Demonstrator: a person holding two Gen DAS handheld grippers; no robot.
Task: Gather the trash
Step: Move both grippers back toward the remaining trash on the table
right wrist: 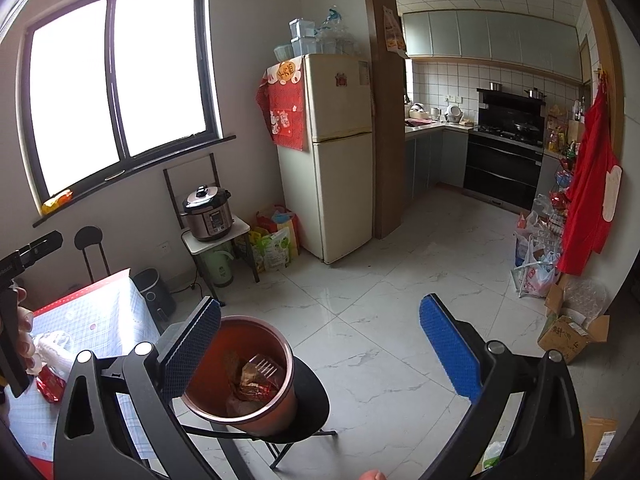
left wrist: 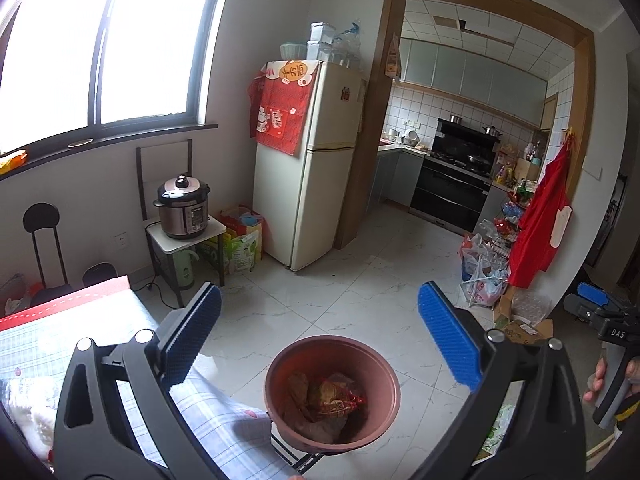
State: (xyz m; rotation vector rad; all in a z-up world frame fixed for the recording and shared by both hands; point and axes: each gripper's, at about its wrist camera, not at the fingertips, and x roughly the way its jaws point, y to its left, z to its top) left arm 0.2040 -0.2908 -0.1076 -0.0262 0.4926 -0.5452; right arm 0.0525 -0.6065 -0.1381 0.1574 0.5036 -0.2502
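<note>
Our left gripper [left wrist: 320, 338] has its jaws spread wide, released, with nothing between the two blue pads and nothing touching them. Our right gripper [right wrist: 320, 342] is likewise wide open and holds nothing; in its own view the left pad overlaps the rim of the bin, but we cannot tell whether it touches it.

We count one reddish-brown bin [left wrist: 333, 392], standing on a small black round stool [right wrist: 310, 404] on the tiled floor [right wrist: 380, 300]. In the left view the bin sits at 6 o'clock, low between the pads; in the right view it sits at about 7 o'clock. Inside it lies the trash [right wrist: 256, 380]: crumpled brown paper and a clear wrapper with a red end, how many pieces we cannot tell.

At 8 o'clock in both views is the bench [left wrist: 80, 336], covered with a pale checked cloth, just beside the bin. In the right view a red wrapper [right wrist: 50, 384] and some white crumpled plastic [right wrist: 54, 346] lie on it.

Far back we see one cream fridge [right wrist: 340, 152] at 12 o'clock and one pressure cooker [right wrist: 208, 214] on a small stand at 10 o'clock.
</note>
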